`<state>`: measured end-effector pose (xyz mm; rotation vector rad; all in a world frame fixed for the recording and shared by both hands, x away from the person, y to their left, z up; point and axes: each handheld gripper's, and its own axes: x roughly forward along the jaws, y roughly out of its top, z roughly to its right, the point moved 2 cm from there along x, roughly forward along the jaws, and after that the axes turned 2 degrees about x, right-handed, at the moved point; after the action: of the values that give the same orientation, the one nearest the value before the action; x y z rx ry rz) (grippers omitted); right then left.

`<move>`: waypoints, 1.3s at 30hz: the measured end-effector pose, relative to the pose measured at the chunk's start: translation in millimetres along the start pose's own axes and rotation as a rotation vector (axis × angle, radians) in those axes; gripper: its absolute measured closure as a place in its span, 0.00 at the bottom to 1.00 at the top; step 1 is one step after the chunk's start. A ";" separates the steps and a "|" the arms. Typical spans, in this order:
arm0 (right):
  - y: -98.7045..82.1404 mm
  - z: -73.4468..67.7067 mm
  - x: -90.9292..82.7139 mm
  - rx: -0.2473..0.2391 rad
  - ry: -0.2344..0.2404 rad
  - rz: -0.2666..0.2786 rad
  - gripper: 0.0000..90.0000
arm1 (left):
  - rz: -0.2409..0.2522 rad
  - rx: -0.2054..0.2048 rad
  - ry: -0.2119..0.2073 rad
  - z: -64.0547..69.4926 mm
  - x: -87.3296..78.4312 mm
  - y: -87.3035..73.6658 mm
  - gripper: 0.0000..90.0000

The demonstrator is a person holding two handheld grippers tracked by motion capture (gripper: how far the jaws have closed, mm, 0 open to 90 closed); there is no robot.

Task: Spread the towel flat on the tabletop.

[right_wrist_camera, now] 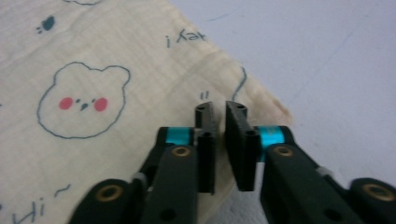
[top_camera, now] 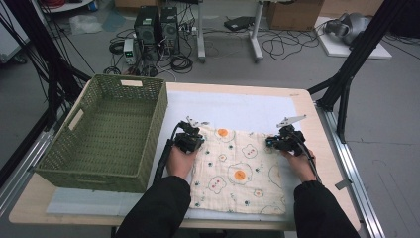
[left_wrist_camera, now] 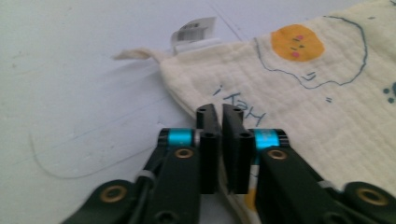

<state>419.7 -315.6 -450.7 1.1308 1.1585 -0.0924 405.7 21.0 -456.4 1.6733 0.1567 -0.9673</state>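
On the left of the surface [top_camera: 297, 101] a green basket [top_camera: 106, 131] is sitting empty, well apart from nothing but just beside the cloth [top_camera: 240, 171], which is lying spread flat on a white mat [top_camera: 237, 106] near the middle. The cloth is cream, printed with fried eggs and bear faces, and a small tag [left_wrist_camera: 194, 30] is sticking out at its far left corner.

At the cloth's left edge, the left gripper [top_camera: 190, 139] is pressing down near that far corner; in the left gripper view its jaws are standing nearly together, pinching the cloth's edge, which is running down between them. At the right edge, the right gripper [top_camera: 283, 141] is doing the same near the far right corner [right_wrist_camera: 275, 109]; its jaws are likewise drawn narrow, and the cloth's border is passing under and between them, so it is judged to be gripping the cloth too.

As for progress, the work is looking barely begun: both far corners are being taken hold of, but the cloth is not yet lifted or folded, no crease is showing, and the basket is holding nothing. Folding and putting the cloth away are probably what is remaining.
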 end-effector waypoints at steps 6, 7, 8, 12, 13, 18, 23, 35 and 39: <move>12.4 4.6 -8.2 0.000 0.019 0.004 0.98 | 0.041 -0.042 0.022 -11.5 -8.1 4.2 0.97; 14.8 5.2 -9.9 0.008 0.019 0.013 0.98 | 0.041 -0.046 0.016 -13.5 -8.3 4.1 0.97; 16.4 6.0 -10.8 0.007 0.021 0.017 0.97 | 0.044 -0.060 0.007 -14.1 -7.1 3.6 0.97; 12.6 9.8 -4.3 0.047 0.019 0.005 0.75 | 0.024 -0.084 -0.027 -15.6 -1.6 1.0 0.79; 10.9 11.5 -2.2 0.065 0.036 -0.001 0.72 | 0.018 -0.087 -0.032 -15.1 -0.3 0.5 0.76; 8.5 12.3 2.9 0.082 0.020 -0.020 0.71 | 0.012 -0.082 -0.019 -15.0 2.5 -0.3 0.85; 7.8 7.3 6.4 0.063 0.034 -0.005 0.95 | 0.009 -0.068 -0.032 -13.0 2.7 0.6 0.96; 15.0 13.4 -6.5 0.069 0.083 0.033 0.98 | 0.084 -0.132 -0.072 -21.2 -6.2 13.7 0.97; 17.5 18.8 -11.1 0.088 0.085 0.042 0.99 | 0.054 -0.145 -0.072 -27.0 -2.6 9.7 0.97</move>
<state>437.4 -326.2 -431.8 1.2466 1.2152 -0.0632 423.2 41.8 -446.8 1.5013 0.1295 -0.9518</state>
